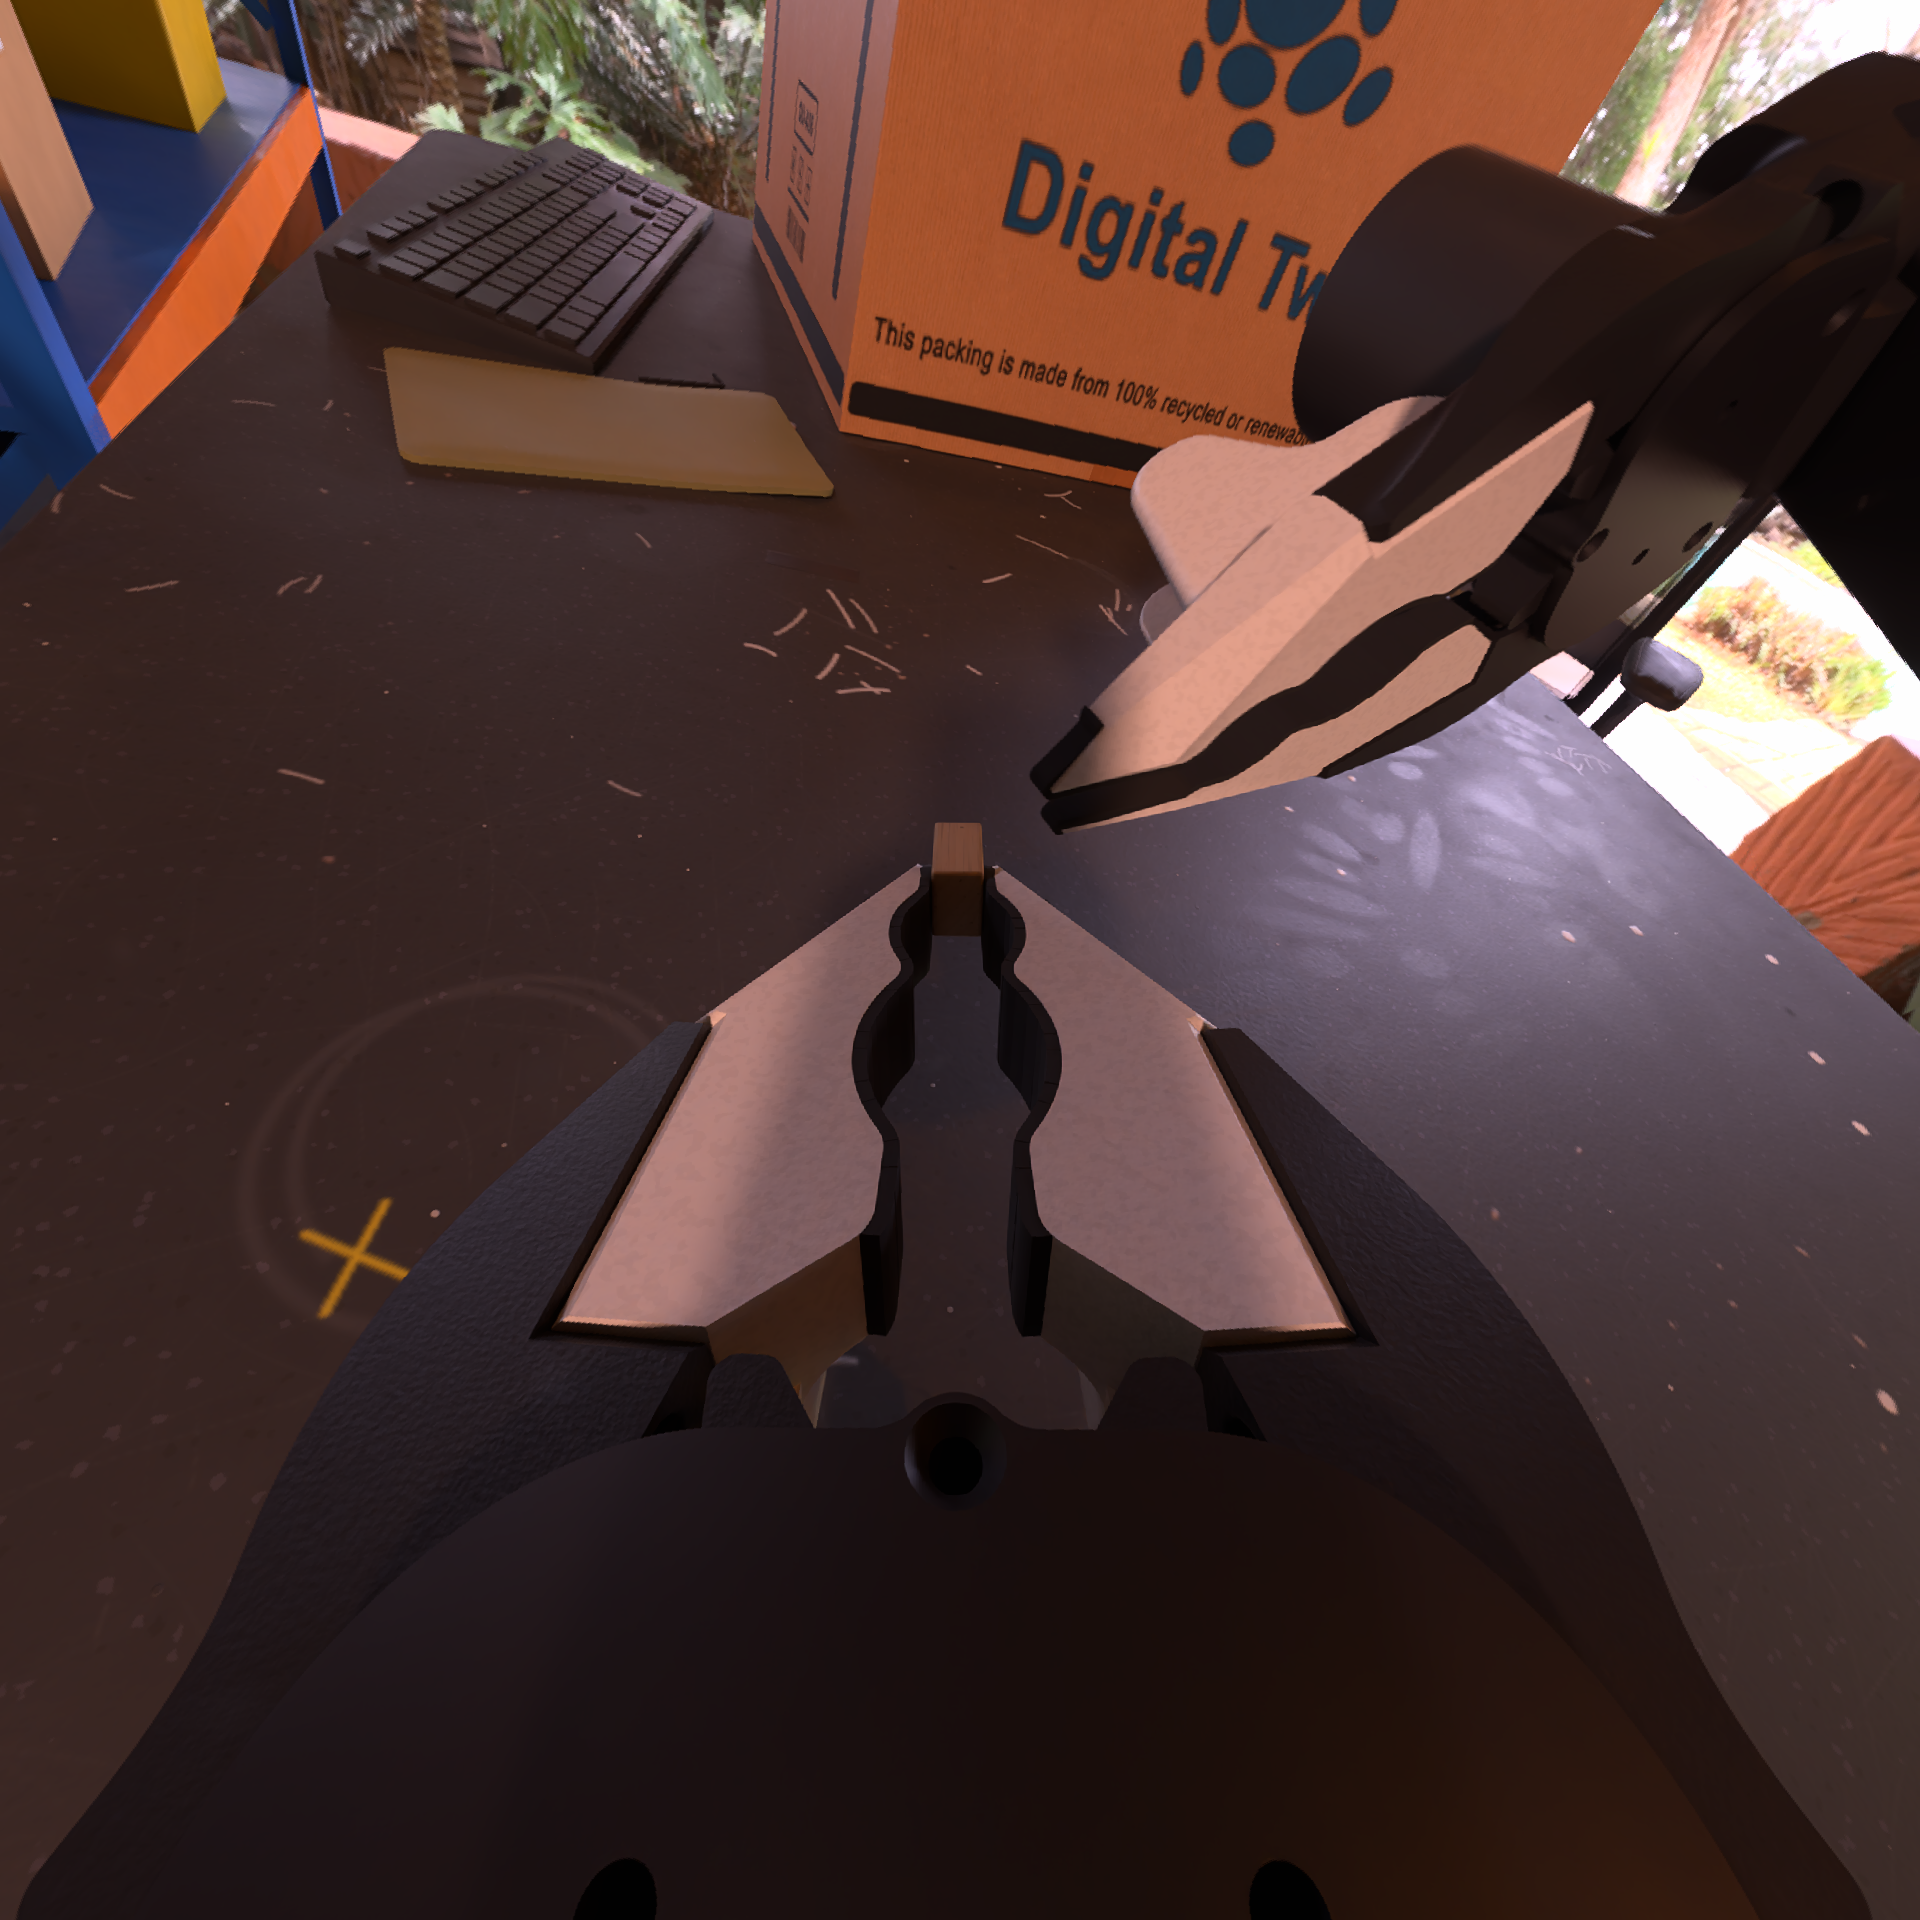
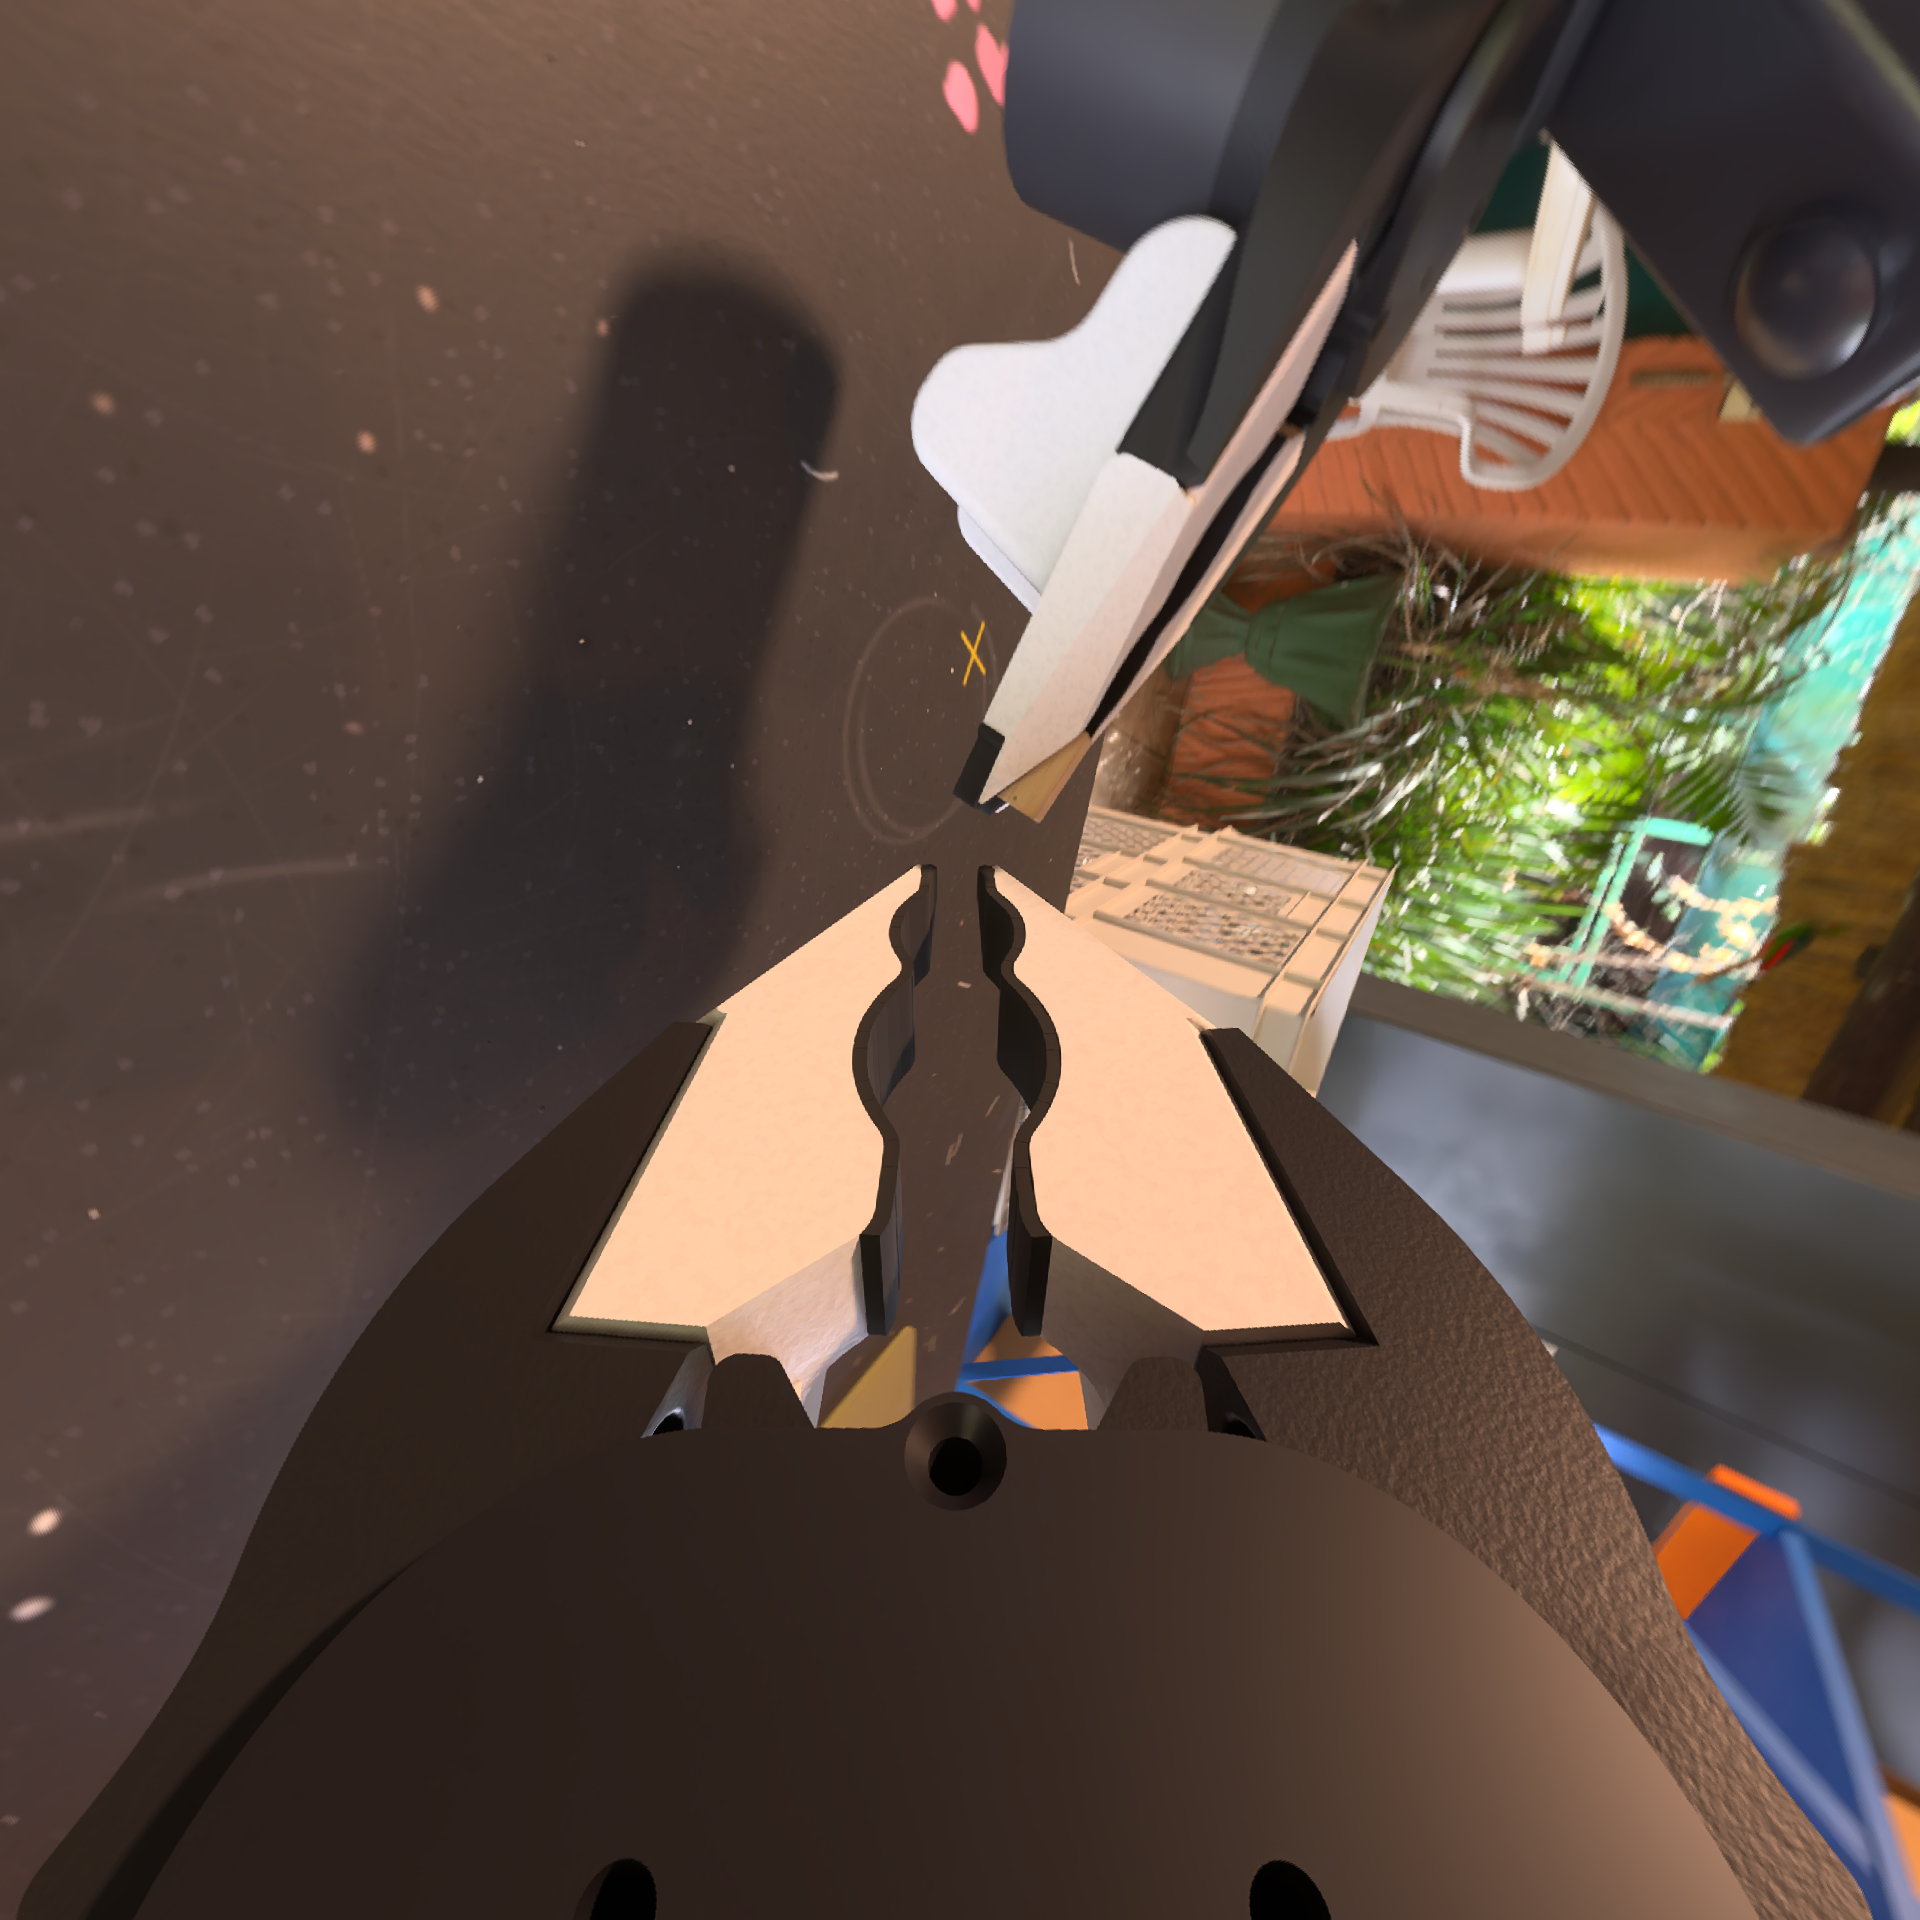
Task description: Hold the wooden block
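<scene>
Gripping one small wooden block [image 1: 957, 883], smooth and square-cornered, our left gripper [image 1: 957, 871] has it clamped between its two pale, scalloped fingertips above the dark, scratched table [image 1: 520, 831]. Our right gripper [image 2: 957, 871] grasps nothing, its jaws a narrow slit apart, tips just beside the block [image 2: 1049, 781]. We count one matte keyboard [image 1: 530, 244], one tan slab [image 1: 603, 426], one orange cardboard box [image 1: 1091, 208].

Dark scratched tabletop [image 1: 520, 727], blue-and-orange shelving [image 1: 156, 260], sunlit greenery [image 2: 1558, 727] beyond.

keyboard [image 1: 520, 244] | orange box [image 1: 1091, 208] | tan pad [image 1: 603, 426] | dark table [image 1: 468, 727] | white crate [image 2: 1226, 914]
</scene>
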Motion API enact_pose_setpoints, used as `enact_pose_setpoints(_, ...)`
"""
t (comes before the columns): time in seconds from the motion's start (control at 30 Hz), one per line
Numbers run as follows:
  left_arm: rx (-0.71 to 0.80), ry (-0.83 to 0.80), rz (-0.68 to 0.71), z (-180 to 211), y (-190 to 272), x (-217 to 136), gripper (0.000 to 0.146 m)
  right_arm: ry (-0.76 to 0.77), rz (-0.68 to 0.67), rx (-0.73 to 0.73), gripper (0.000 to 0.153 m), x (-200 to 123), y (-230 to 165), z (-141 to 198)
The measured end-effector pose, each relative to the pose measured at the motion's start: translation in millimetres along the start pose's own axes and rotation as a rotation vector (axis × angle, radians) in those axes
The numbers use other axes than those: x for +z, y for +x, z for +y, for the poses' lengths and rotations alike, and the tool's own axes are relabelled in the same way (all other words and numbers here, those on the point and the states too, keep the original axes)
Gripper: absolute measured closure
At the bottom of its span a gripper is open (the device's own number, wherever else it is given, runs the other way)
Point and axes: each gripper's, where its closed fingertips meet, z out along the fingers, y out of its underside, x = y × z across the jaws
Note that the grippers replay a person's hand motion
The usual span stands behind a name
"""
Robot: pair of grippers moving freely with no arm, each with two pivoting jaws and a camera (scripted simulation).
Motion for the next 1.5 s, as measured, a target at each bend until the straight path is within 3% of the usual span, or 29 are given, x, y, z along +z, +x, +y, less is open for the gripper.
enact_pose_setpoints(0.2,-0.006,-0.005,0.005,1,0,1,0.138,0.014,-0.044,-0.187,0.145,-2,-3,-7)
enact_pose_setpoints(0.53,0.016,-0.033,0.004,4,2,4,0.138,-0.018,-0.195,-0.377,0.145,1,-11,-1)
enact_pose_setpoints(1.03,0.026,-0.054,-0.003,7,2,6,0.138,-0.094,-0.390,-0.832,0.145,3,-16,2)
enact_pose_setpoints(1.5,0.043,-0.075,-0.015,10,2,9,0.138,-0.056,-0.372,-1.122,0.145,0,-20,7)
